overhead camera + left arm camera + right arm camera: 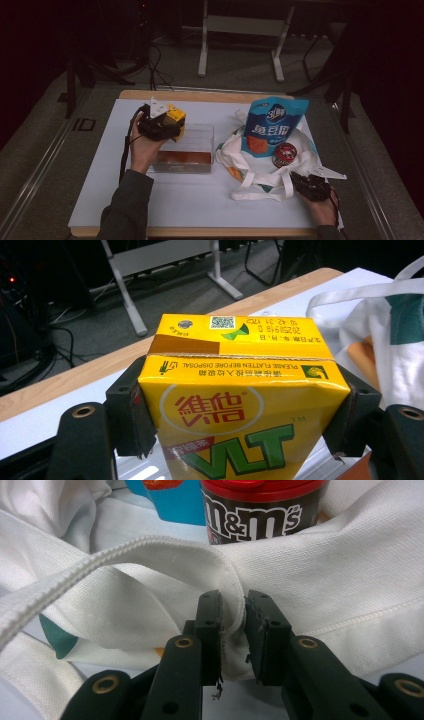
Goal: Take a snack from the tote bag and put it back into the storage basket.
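The left gripper (pixel 240 415) clamps a yellow cardboard drink carton (pixel 240 405) between its jaws, over a clear plastic box (pixel 192 145). The right gripper (pixel 232 625) pinches the white canvas tote bag (pixel 310 580), whose fabric is bunched between its jaws.

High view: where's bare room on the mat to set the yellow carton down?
Free: the near strip of the white mat in front of the clear box, between the two forearms, and the mat's far left corner. Crowded: the right half, under the cloth bag, blue pouch and candy can.
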`<act>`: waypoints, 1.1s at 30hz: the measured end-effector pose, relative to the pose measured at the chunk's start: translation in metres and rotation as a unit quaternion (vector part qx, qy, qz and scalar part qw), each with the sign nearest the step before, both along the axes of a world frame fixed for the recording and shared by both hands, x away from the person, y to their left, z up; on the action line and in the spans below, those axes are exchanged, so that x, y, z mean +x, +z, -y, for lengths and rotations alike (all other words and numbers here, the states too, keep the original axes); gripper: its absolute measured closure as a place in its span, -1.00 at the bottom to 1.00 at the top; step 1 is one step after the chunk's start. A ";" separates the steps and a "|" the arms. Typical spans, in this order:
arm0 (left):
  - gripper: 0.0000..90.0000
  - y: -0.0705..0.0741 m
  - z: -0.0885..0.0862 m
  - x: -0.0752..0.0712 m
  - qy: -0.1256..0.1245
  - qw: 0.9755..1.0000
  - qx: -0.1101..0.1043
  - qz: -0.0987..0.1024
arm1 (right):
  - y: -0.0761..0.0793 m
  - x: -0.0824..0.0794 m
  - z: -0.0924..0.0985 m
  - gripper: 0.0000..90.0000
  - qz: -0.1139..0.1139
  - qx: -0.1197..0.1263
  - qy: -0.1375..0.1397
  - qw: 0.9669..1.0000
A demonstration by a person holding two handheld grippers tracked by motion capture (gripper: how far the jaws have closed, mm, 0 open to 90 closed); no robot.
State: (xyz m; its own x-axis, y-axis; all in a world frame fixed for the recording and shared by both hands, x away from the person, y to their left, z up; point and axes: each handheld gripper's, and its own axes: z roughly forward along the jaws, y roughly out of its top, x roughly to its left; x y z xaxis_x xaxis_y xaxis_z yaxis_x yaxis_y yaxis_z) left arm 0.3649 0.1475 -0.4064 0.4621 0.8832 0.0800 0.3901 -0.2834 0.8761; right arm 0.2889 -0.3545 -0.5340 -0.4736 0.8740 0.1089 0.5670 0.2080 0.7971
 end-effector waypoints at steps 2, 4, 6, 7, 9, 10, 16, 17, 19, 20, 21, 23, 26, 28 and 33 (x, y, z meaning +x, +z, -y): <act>-0.37 -0.003 -0.002 0.000 0.005 1.000 0.002 -0.003 | 0.000 0.000 0.000 0.69 0.000 0.000 0.000 1.000; -0.37 -0.007 -0.005 0.000 0.007 1.000 0.004 -0.008 | 0.000 0.000 0.000 0.69 0.000 0.000 0.000 1.000; -0.37 -0.010 -0.007 0.000 0.009 1.000 0.009 -0.013 | 0.000 0.000 0.000 0.69 0.000 0.001 0.000 1.000; -0.37 -0.012 -0.008 -0.001 0.012 1.000 0.008 -0.012 | 0.000 0.000 0.000 0.69 0.000 0.000 0.000 1.000; -0.37 -0.014 -0.011 -0.001 0.015 1.000 0.006 -0.012 | 0.000 0.000 0.000 0.69 0.000 0.000 0.000 1.000; -0.37 -0.015 -0.013 -0.001 0.018 1.000 0.004 -0.013 | 0.000 0.000 0.000 0.69 0.000 0.000 0.000 1.000; -0.37 -0.021 -0.022 0.001 0.034 0.999 0.008 -0.017 | 0.000 0.000 0.000 0.69 0.000 0.000 0.000 1.000; -0.37 -0.022 -0.024 0.002 0.038 0.999 0.006 -0.018 | 0.000 0.000 0.000 0.69 0.000 0.000 0.000 1.000; -0.37 -0.024 -0.026 0.001 0.042 0.999 0.009 -0.021 | 0.000 0.000 0.000 0.69 0.000 0.000 0.000 1.000; -0.37 -0.025 -0.027 0.001 0.042 0.999 0.012 -0.021 | 0.000 0.000 0.000 0.69 0.000 0.000 0.000 1.000; -0.37 -0.027 -0.028 0.001 0.043 0.999 0.010 -0.022 | 0.000 0.000 0.000 0.69 0.000 0.000 0.000 1.000; -0.37 -0.029 -0.030 0.000 0.043 0.999 0.009 -0.024 | 0.000 0.000 0.000 0.69 0.000 0.000 0.000 1.000; -0.37 -0.033 -0.033 0.000 0.044 0.999 0.012 -0.030 | 0.000 0.000 0.000 0.69 0.001 0.000 0.000 1.000; -0.37 -0.036 -0.035 0.000 0.044 0.998 0.012 -0.032 | 0.000 0.000 0.000 0.67 0.001 -0.001 -0.002 1.000; -0.37 -0.042 -0.039 -0.002 0.046 0.998 0.022 -0.036 | 0.000 0.000 0.000 0.66 0.001 0.000 -0.003 1.000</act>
